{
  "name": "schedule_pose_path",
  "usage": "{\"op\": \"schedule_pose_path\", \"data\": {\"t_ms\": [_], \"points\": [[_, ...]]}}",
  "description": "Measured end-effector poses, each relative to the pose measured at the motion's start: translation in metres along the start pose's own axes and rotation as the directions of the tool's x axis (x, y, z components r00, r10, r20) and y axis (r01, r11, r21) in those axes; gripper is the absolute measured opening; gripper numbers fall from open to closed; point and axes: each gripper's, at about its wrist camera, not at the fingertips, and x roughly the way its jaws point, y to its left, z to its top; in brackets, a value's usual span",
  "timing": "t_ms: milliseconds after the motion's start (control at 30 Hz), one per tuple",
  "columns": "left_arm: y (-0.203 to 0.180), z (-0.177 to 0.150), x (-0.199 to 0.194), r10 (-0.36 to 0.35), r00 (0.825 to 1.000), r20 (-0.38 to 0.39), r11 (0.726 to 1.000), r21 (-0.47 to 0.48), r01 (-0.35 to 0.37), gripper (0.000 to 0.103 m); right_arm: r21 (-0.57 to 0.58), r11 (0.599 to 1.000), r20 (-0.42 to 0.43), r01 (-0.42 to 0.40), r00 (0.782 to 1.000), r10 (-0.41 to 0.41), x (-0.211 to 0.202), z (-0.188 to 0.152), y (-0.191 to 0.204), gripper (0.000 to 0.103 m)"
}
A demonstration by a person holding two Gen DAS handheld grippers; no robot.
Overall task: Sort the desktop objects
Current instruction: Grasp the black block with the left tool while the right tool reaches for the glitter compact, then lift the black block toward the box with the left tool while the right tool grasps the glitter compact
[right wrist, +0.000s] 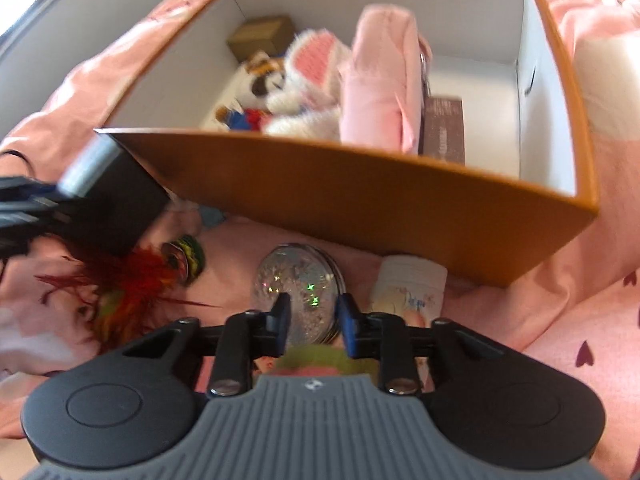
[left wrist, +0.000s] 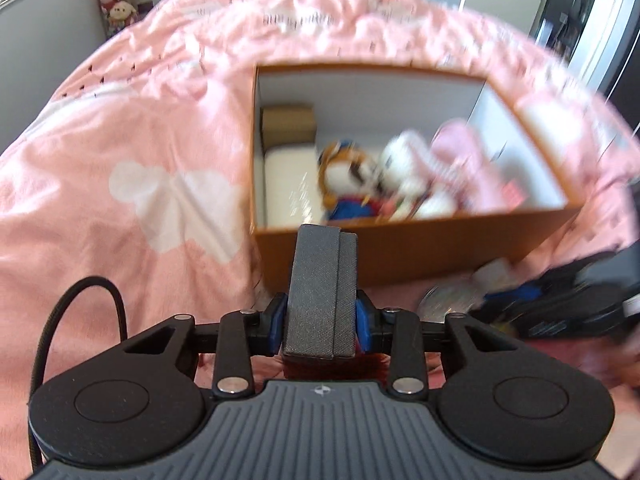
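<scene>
Left gripper [left wrist: 321, 316]: jaws clamped on a dark grey box [left wrist: 320, 292], flat rectangular, woven-fabric texture, a seam running lengthwise; it stands upright between the blue pads. Its top edge sits at the near wall of the orange box [left wrist: 400, 256].

Right gripper [right wrist: 314, 320]: jaws part open, straddling a round glitter disc [right wrist: 298, 288], clear and shiny with holographic flecks. Pads [right wrist: 347, 322] look just beside its rim; contact can't be confirmed, blur.

Orange box: cardboard, white inside, open top, on a pink bedspread [left wrist: 120, 140] with white cloud shapes. Inside, from the left wrist view:
- 10 o'clock corner: small brown carton [left wrist: 287, 124]
- 8 o'clock: white padded block [left wrist: 290, 184]
- centre: plush toy, orange/blue/red [left wrist: 344, 184], touching a white fluffy plush [left wrist: 408, 176]
- 3 o'clock: pink soft fabric item [left wrist: 464, 164]

Right wrist view also shows a flat brown packet [right wrist: 444, 128] against the pink item.

On the bedspread outside the box's near wall, right wrist view:
- 9 o'clock of the disc: red feathery item [right wrist: 132, 280] and a small round striped piece [right wrist: 186, 258]
- 3 o'clock of the disc: white printed container [right wrist: 412, 288], lying down
</scene>
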Motion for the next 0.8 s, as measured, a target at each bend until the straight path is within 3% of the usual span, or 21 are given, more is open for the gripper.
{"op": "schedule_pose_path", "data": {"t_ms": [133,233,300,500,633,800], "points": [[0.001,0.008,-0.015,-0.087,0.994,0.06,0.995,-0.05,0.09,0.039,0.037,0.998,-0.035,-0.051,0.998,0.052,0.013,-0.001,-0.005,0.048],[0.001,0.011,-0.022,-0.146,0.985,0.094,0.985,-0.078,0.153,0.039,0.064,0.996,-0.046,-0.067,0.997,0.07,0.02,0.001,-0.009,0.05],[0.0,0.011,-0.023,-0.17,0.98,0.1,0.98,-0.089,0.179,0.039,0.069,0.995,-0.038,-0.066,0.997,0.069,0.017,0.001,-0.01,0.046],[-0.006,0.002,-0.003,-0.196,0.98,0.034,0.976,-0.094,0.199,0.039,0.105,0.991,0.009,-0.085,0.996,0.085,-0.004,-0.002,-0.013,0.02],[-0.013,-0.009,0.017,-0.172,0.985,-0.025,0.983,-0.075,0.17,0.039,0.106,0.981,0.056,-0.161,0.986,0.156,-0.017,0.002,-0.01,0.019],[-0.015,-0.021,0.037,-0.14,0.987,-0.079,0.987,-0.085,0.133,0.039,0.106,0.977,0.058,-0.186,0.982,0.181,-0.007,0.007,-0.005,0.021]]}}
